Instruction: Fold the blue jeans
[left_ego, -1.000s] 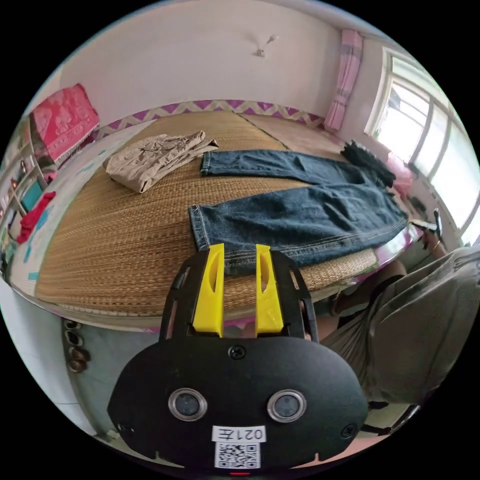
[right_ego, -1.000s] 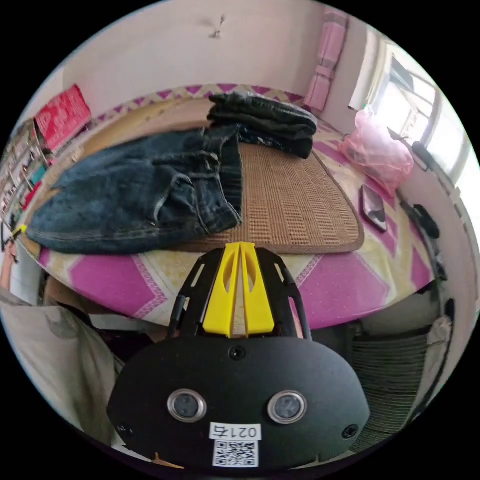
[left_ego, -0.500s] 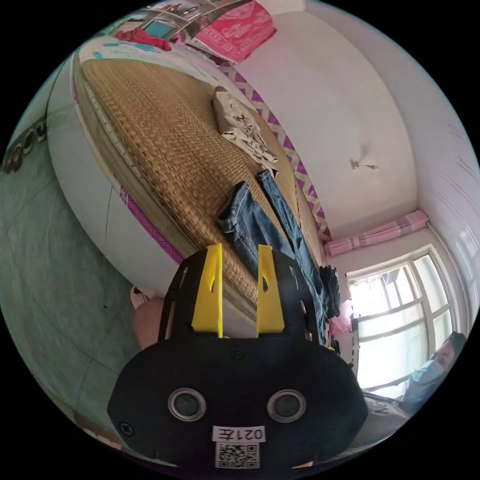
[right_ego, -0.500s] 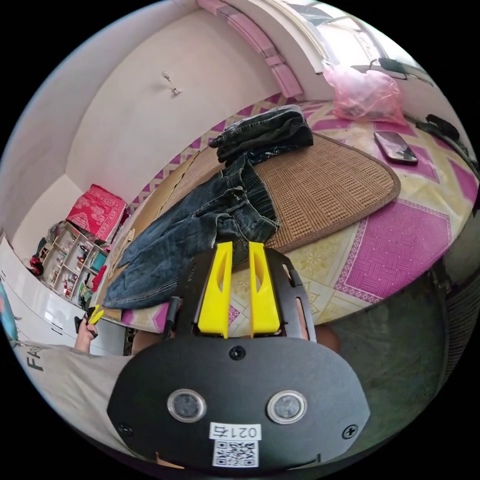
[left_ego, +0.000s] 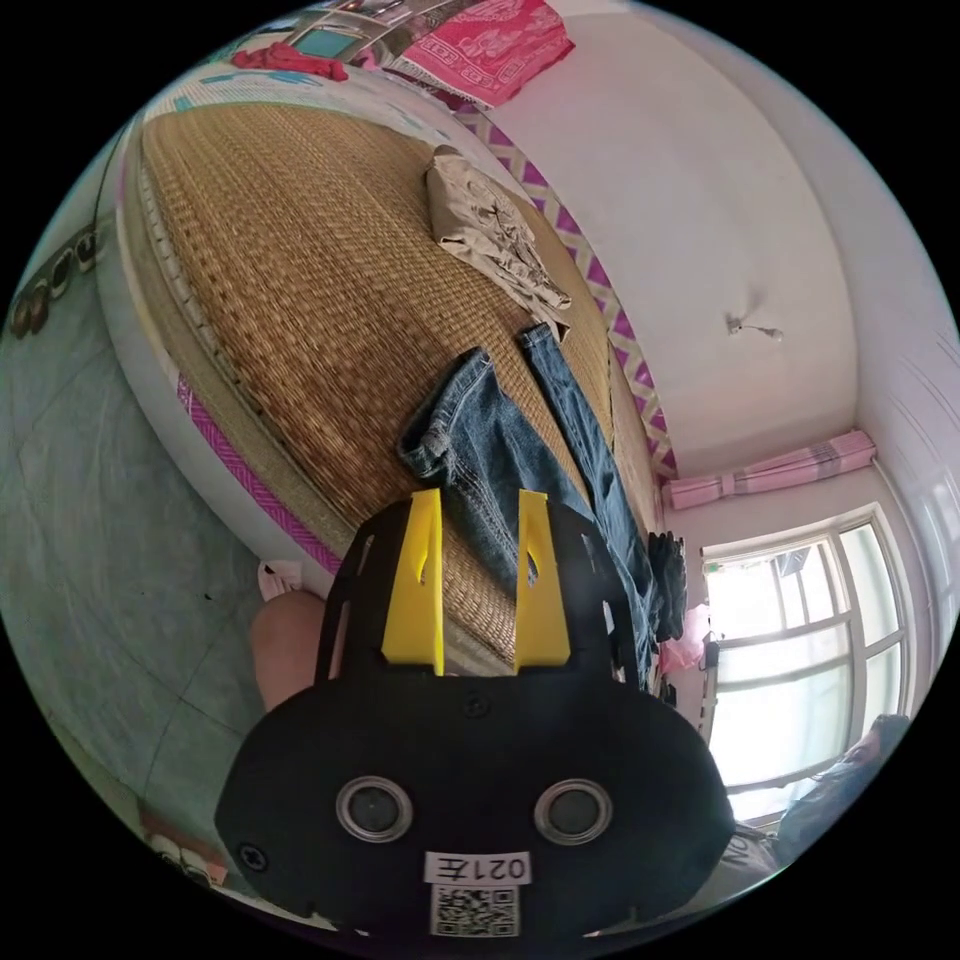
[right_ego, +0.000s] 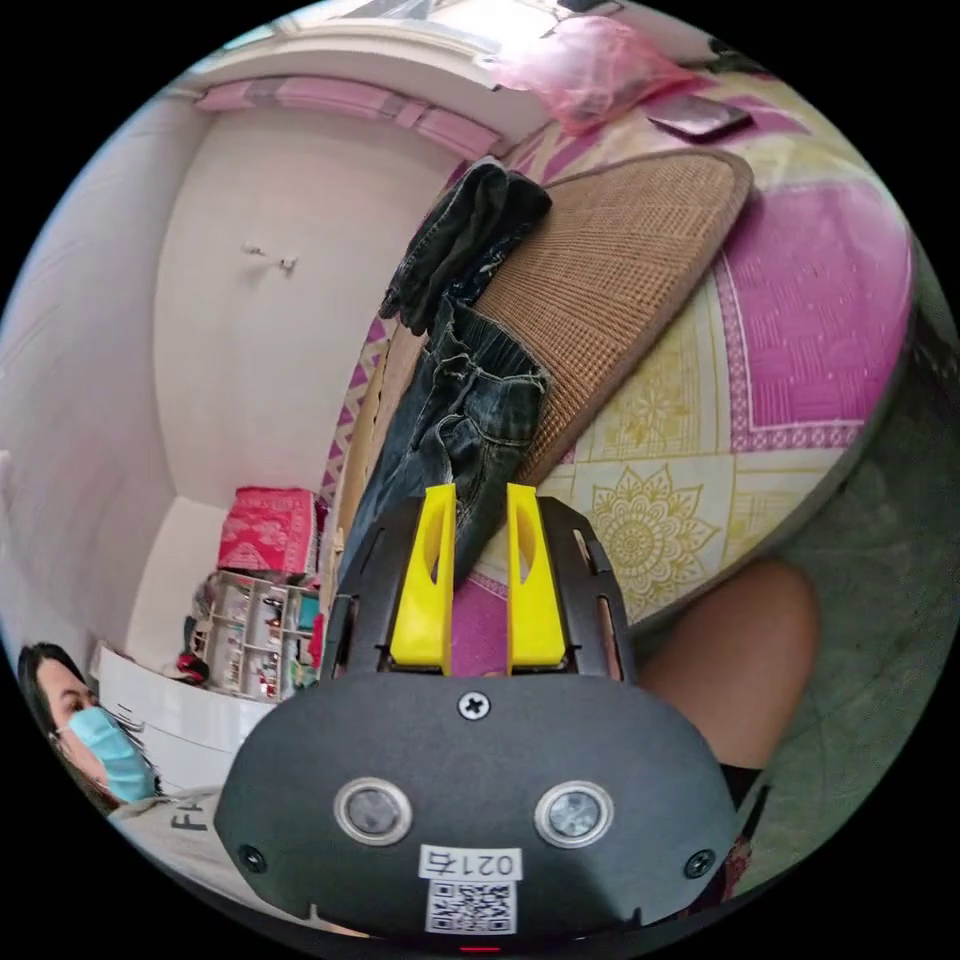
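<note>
Left gripper view: the left gripper (left_ego: 478, 500) has its yellow jaws apart, with nothing between them; it is poised over the near leg of the blue jeans (left_ego: 500, 455), whose fabric shows through the gap. Just beyond the jaw tips lies that leg's hem; the second leg runs alongside, farther off, on the woven mat (left_ego: 300, 260). Past both hems rests a beige garment (left_ego: 480, 225).

Right gripper view: the right gripper (right_ego: 478, 492) likewise has its jaws parted and empty. Directly ahead of the tips lies the rumpled waistband end of the jeans (right_ego: 470, 420), at the mat's edge. Beyond it sits a pile of dark folded clothes (right_ego: 455, 240); farther still, a pink bag (right_ego: 590, 65).

Step in hand, as judged: the approach, the jeans lying spread and unfolded. The next move calls for each gripper to close on its end, hem and waistband, before any lift.
</note>
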